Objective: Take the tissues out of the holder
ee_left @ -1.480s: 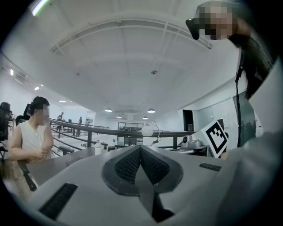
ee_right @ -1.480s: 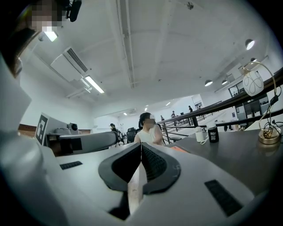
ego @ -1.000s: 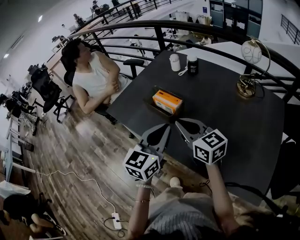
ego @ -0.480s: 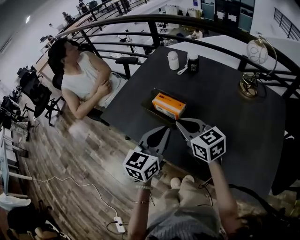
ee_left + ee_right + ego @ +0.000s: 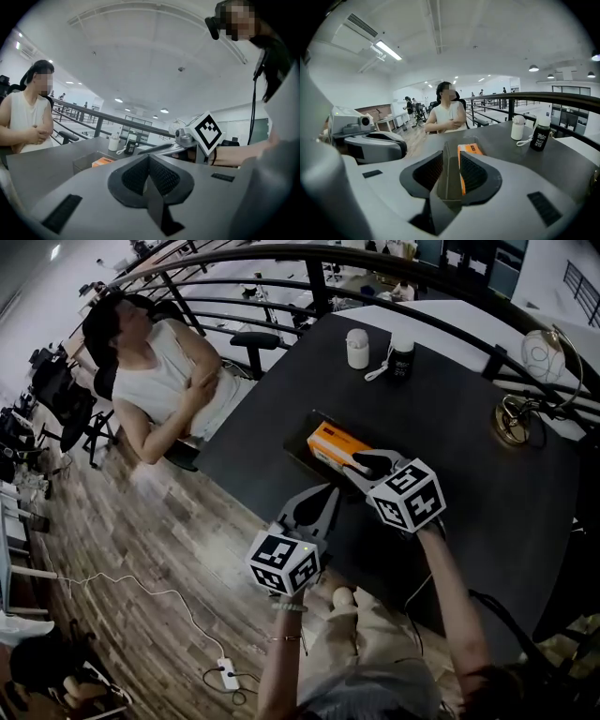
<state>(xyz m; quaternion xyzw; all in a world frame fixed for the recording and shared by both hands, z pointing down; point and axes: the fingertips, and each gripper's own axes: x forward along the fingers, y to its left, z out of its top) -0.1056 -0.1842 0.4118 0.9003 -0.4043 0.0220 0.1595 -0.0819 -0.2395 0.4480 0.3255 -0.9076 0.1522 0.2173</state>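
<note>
Dark desk (image 5: 487,484), approach step: tissues (image 5: 330,443) sit in the holder (image 5: 302,448) near its left edge, my right gripper (image 5: 358,463) opening just short of them, nothing between its jaws, left gripper (image 5: 323,498) clenched empty; next, I reckon, lower and pinch.

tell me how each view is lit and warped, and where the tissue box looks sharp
Head view: fisheye bends the railing into an arc; even light, tissue box fairly sharp. Right gripper view: dark round corners, bright ceiling light, box clear. Left gripper view: same dark corners, box small and dim.
</note>
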